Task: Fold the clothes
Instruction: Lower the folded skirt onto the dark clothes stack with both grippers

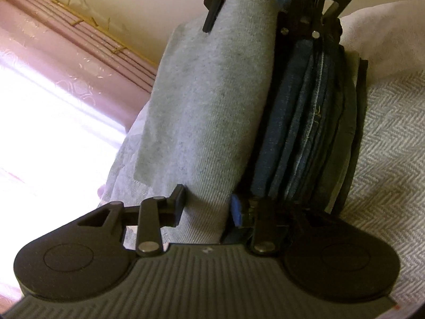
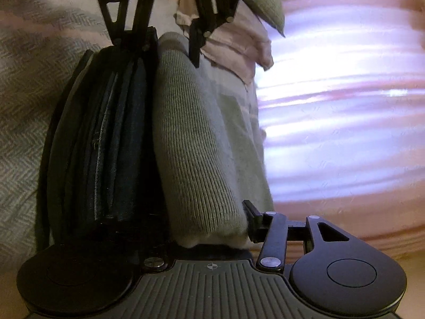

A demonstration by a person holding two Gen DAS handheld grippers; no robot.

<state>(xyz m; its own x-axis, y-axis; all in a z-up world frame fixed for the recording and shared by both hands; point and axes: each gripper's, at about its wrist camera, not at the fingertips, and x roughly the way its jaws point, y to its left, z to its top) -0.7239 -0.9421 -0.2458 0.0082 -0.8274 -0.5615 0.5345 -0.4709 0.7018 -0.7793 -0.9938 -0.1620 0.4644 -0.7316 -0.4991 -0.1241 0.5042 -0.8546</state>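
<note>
A folded grey knit garment lies against a stack of folded blue denim and dark clothes. My left gripper is shut on one end of the grey garment, one finger on its outer face and the blue-padded finger wedged between it and the stack. My right gripper is shut on the opposite end, its inner finger hidden between the garment and the stack. Each gripper also shows at the top of the other's view: the right gripper and the left gripper.
The clothes rest on a grey herringbone bedspread. A pink curtain glows with window light on the side away from the stack. A pale pink cloth and a green knit cushion lie beyond the garment.
</note>
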